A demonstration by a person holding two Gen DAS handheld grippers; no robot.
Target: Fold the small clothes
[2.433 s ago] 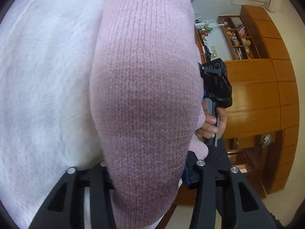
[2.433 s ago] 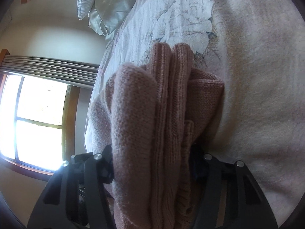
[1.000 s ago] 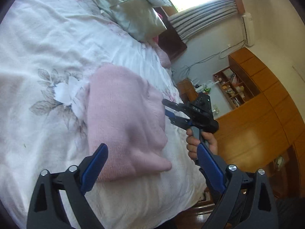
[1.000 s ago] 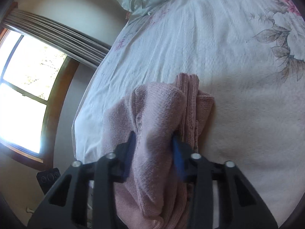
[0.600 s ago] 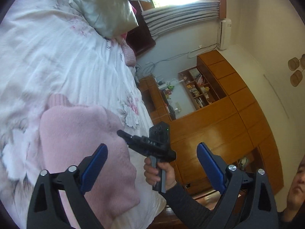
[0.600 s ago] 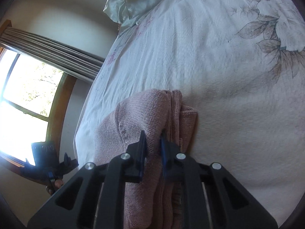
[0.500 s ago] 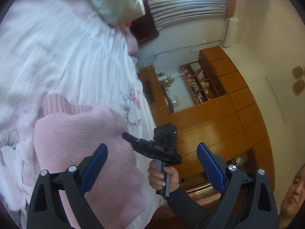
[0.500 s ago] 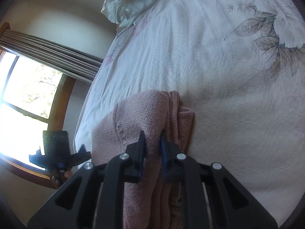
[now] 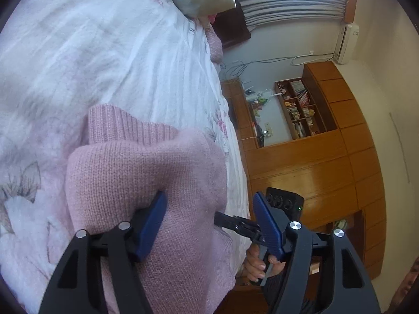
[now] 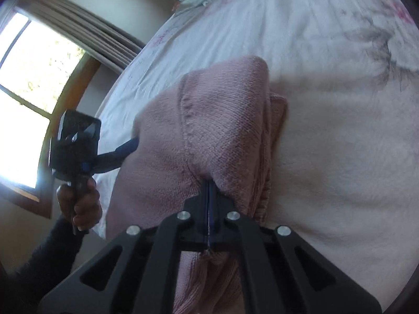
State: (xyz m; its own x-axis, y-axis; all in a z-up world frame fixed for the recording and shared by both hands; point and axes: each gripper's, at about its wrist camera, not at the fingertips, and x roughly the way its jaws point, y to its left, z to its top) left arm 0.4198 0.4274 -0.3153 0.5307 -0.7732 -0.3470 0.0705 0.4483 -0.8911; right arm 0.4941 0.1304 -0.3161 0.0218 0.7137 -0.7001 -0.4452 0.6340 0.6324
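A folded pink knit sweater (image 9: 146, 183) is seen lying on a white floral bedspread (image 9: 104, 52), near the bed's edge. A fold of it is pinched by the right gripper (image 10: 208, 196), whose blue pads are pressed together. The left gripper (image 9: 209, 217) is held spread over the sweater's edge, nothing clamped. At two o'clock in the left view, wooden cabinets (image 9: 327, 162) are seen.

No readable text, labels, brands or numbers show in either view.
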